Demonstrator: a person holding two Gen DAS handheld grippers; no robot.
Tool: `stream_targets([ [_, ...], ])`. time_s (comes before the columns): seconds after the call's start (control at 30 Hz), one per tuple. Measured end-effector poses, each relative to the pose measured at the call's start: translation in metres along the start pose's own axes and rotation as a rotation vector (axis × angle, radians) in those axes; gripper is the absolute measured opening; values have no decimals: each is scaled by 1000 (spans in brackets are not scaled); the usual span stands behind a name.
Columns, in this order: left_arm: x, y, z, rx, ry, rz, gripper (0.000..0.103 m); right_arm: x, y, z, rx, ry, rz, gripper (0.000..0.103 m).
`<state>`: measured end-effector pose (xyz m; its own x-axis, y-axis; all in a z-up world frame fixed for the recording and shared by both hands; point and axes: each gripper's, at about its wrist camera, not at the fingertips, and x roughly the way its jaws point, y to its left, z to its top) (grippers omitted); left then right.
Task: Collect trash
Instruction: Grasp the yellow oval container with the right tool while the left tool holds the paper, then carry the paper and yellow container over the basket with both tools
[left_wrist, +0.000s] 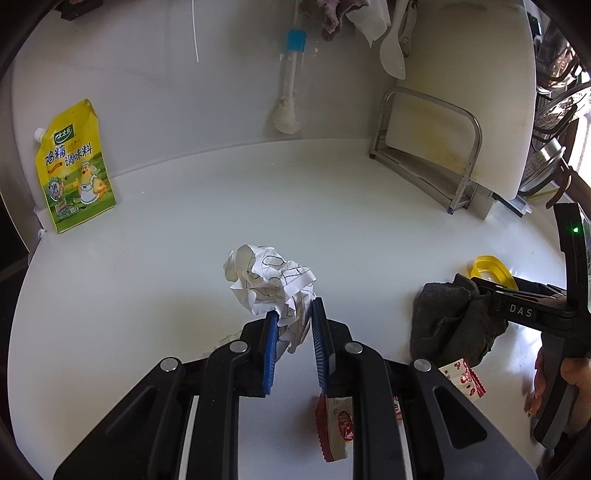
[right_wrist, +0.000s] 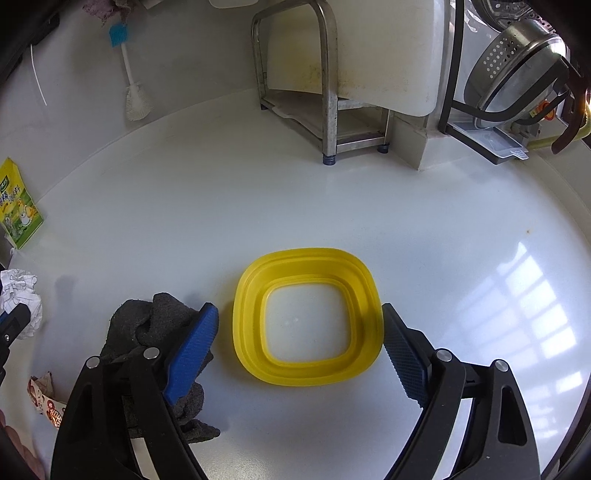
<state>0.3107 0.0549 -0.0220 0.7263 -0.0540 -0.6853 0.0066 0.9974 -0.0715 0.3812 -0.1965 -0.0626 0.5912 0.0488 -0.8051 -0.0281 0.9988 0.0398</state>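
Note:
A crumpled white paper ball (left_wrist: 271, 286) with black line print is held between the blue pads of my left gripper (left_wrist: 293, 317), just above the white counter; it also shows at the left edge of the right wrist view (right_wrist: 20, 295). A red-and-white snack wrapper (left_wrist: 338, 424) lies under the left gripper, and another wrapper (left_wrist: 465, 376) lies to its right, also seen in the right wrist view (right_wrist: 46, 400). My right gripper (right_wrist: 299, 317) is open wide, its fingers on either side of a yellow square plastic ring (right_wrist: 308, 317) lying flat on the counter.
A dark grey rag (right_wrist: 155, 332) lies beside the right gripper's left finger. A yellow seasoning pouch (left_wrist: 75, 166) leans on the back wall. A steel rack with a white cutting board (right_wrist: 332, 85), a hanging brush (left_wrist: 290, 92) and a colander (right_wrist: 517, 62) stand behind.

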Motion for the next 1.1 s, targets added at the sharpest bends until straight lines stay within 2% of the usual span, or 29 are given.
stream_targets([
  [0.03, 0, 0, 0, 0, 0, -1, 18, -1, 1, -1, -13, -5, -1, 69],
  [0.23, -5, 0, -1, 0, -14, -3, 18, -17, -3, -13, -16, -49, -17, 67],
  [0.4, -15, -4, -3, 12, -47, -2, 18, -44, -12, -30, -1, -119, -65, 67],
  [0.53, -25, -13, -5, 40, -82, 3, 18, -70, -23, -48, 29, -138, -74, 67],
  [0.77, -59, -40, -24, 109, -113, -42, 18, -145, -13, -120, 71, -178, -45, 67],
  [0.9, -95, -55, -51, 133, -121, -73, 18, -189, 0, -167, 63, -208, -54, 67],
  [1.1, -156, -67, -105, 158, -111, -143, 18, -244, 3, -239, 127, -248, -15, 67],
])
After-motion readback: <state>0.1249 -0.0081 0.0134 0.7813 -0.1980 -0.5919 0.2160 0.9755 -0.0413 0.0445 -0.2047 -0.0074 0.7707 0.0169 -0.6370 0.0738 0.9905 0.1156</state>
